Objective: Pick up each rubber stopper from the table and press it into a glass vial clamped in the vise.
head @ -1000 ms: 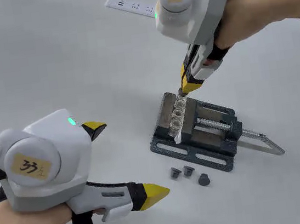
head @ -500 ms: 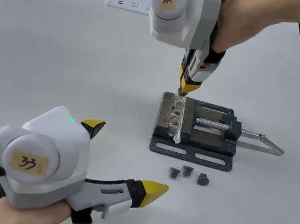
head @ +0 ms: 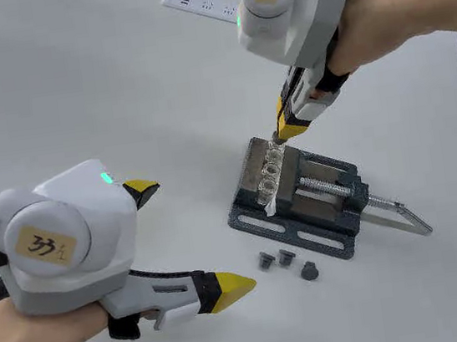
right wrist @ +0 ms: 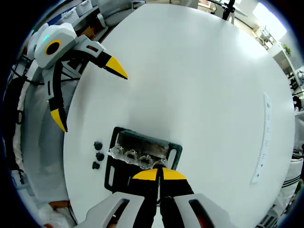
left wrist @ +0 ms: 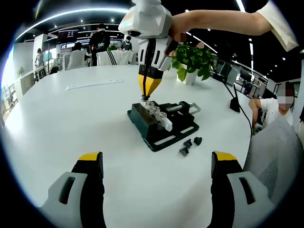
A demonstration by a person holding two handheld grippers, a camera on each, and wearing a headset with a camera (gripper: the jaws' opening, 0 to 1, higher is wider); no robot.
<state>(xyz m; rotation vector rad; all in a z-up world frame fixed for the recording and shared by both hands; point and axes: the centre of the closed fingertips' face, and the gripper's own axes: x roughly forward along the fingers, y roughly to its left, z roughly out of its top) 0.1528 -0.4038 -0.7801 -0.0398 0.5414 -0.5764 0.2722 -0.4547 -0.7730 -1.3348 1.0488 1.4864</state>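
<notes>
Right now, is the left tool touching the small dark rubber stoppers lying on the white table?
Apart. Left gripper view shows bare table between the left tool and the stoppers.

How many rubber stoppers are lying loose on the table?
3, on the table beside the vise: left stopper, middle stopper, right stopper. Another may hide in the shut right gripper.

An open-plan office. People among desks at upper left under ceiling light strips, and a potted plant on the white counter, show it.
</notes>
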